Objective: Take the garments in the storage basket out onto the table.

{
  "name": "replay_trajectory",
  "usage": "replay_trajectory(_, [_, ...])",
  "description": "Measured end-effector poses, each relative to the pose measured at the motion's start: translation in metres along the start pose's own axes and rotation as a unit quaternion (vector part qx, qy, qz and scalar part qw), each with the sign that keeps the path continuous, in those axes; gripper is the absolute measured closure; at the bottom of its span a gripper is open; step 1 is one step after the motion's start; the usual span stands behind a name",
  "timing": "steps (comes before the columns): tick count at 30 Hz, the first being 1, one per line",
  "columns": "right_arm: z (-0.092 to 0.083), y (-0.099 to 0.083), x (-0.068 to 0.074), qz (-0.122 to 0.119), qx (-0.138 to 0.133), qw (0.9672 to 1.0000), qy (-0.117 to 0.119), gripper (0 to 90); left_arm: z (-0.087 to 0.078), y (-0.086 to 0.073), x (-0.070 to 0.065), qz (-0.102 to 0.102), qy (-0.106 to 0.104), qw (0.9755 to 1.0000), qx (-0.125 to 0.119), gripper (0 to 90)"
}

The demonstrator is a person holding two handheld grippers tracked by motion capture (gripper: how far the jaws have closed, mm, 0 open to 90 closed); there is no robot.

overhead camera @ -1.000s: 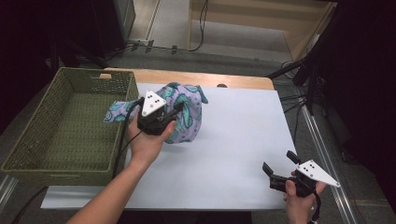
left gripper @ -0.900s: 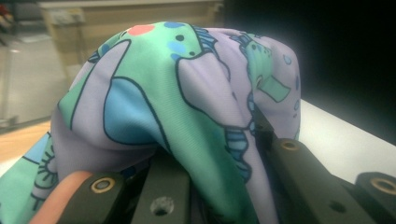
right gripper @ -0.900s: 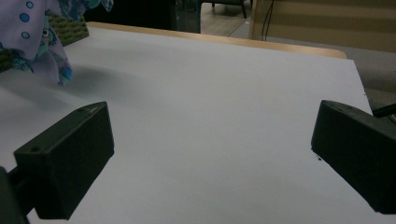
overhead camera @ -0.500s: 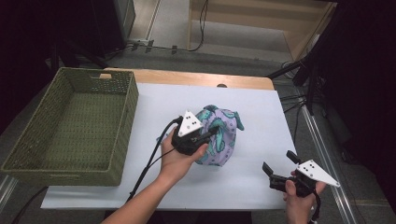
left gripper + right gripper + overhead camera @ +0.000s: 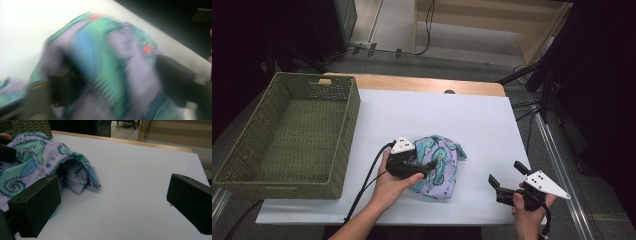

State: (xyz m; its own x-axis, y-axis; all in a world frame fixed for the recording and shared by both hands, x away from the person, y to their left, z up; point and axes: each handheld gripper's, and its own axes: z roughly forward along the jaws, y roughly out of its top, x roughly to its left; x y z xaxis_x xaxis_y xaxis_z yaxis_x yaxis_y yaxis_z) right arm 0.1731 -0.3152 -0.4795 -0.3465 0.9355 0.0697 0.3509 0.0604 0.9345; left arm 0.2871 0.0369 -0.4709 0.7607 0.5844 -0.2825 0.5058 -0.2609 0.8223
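A crumpled lilac cloth with green seahorse prints (image 5: 439, 162) lies on the white tabletop near the front middle. My left gripper (image 5: 429, 167) rests against its left side, held in a hand. In the blurred left gripper view the jaws stand wide apart with the cloth (image 5: 110, 62) bunched between them; they have just been opening. My right gripper (image 5: 507, 173) hovers at the front right, open, with bare table between its jaws (image 5: 112, 202). The cloth (image 5: 32, 162) lies to the left in the right gripper view.
A green woven basket (image 5: 344, 130) stands at the left edge of the table. The white tabletop (image 5: 437, 110) stretches behind and to the right of the cloth, with a wooden strip at its far edge. Cables trail toward the front from each gripper.
The left hand carried the cloth from beside the basket rightward and down to the front middle of the table, and its jaws spread apart. The right gripper stayed put.
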Motion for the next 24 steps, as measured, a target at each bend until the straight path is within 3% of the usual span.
replay_trajectory(4, [0.003, 0.004, 0.007, 0.003, -0.003, 0.9999, 0.012, 0.0, -0.022, -0.011, 0.007, 0.0, 0.002, 1.0, 0.0, 0.0])
replay_trajectory(9, [0.01, 0.015, 0.022, -0.009, -0.003, 0.9995, 0.031, 0.0, -0.039, -0.026, 0.009, 0.006, 0.011, 0.9998, -0.012, 0.0])
replay_trajectory(14, [0.026, 0.033, 0.039, -0.009, -0.007, 0.9987, 0.049, 0.0, -0.043, -0.041, 0.012, 0.003, 0.015, 0.9999, -0.002, 0.0])
replay_trajectory(17, [0.041, 0.045, 0.049, -0.005, 0.001, 0.9983, 0.058, 0.0, -0.043, -0.043, 0.014, -0.002, 0.027, 0.9996, -0.002, 2.1])
replay_trajectory(19, [0.052, 0.051, 0.054, 0.001, 0.009, 0.9976, 0.068, 0.0, -0.045, -0.043, 0.015, 0.008, 0.041, 0.9991, 0.008, 5.8])
replay_trajectory(21, [0.061, 0.053, 0.056, 0.012, 0.015, 0.9964, 0.082, 0.0, -0.048, -0.043, 0.016, 0.005, 0.043, 0.999, 0.012, 12.9])
replay_trajectory(23, [0.067, 0.05, 0.058, 0.032, 0.015, 0.995, 0.093, 0.0, -0.048, -0.044, 0.017, 0.007, 0.051, 0.9985, 0.018, 13.1])
replay_trajectory(24, [0.071, 0.048, 0.059, 0.037, 0.02, 0.9941, 0.1, 0.0, -0.047, -0.046, 0.018, 0.0, 0.084, 0.996, 0.028, 13.6])
